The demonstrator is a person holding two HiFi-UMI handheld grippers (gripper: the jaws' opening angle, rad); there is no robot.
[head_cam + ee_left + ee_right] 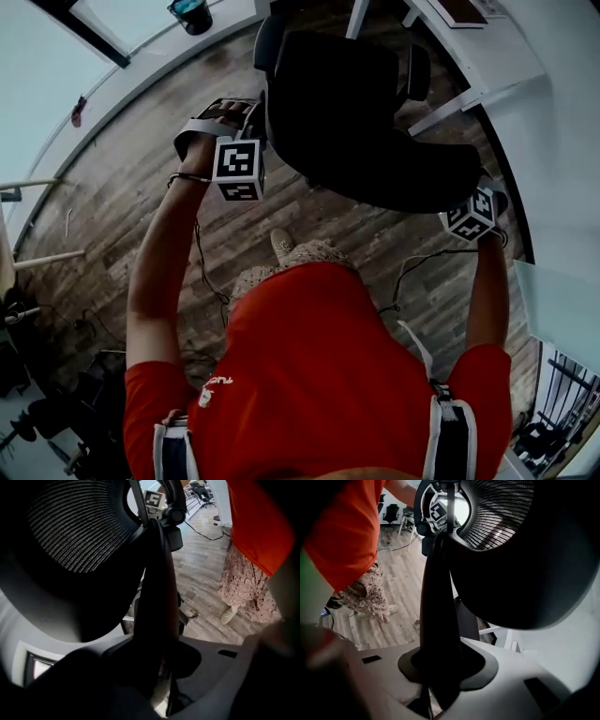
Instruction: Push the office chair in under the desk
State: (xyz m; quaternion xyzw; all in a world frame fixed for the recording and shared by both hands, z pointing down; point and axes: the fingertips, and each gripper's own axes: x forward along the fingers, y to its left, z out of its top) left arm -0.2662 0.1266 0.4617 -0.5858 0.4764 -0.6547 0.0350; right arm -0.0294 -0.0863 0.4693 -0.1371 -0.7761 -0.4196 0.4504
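Open wooden floor point(122, 187) stretches to the person's left and behind them, bounded on the left by a curved white ledge point(141, 75). A few thin cables point(202, 267) trail across the boards near the person's feet. To the right and ahead runs the white desk point(487, 47). Its surface edge curves close along the right side, and its white legs and a slanted crossbar point(450, 108) frame the gap ahead.

The office chair point(347, 103) stands at that gap with its front toward the desk legs and its back toward the person. The crossbar is just beside its right armrest. How far the seat reaches under the desk cannot be told. The chair is black, with a broad backrest of ribbed mesh point(75, 531) that curves in a dark frame, and a padded armrest shows on each side from above.

The left claw point(258, 131) is at the left edge of the backrest. In the left gripper view its jaws point(161, 658) are clamped on the dark upright rim of the frame. The right claw point(466, 208) is at the right edge, and in the right gripper view point(440, 667) its jaws are likewise closed tight on the black rim, with mesh point(501, 508) bulging beside it.
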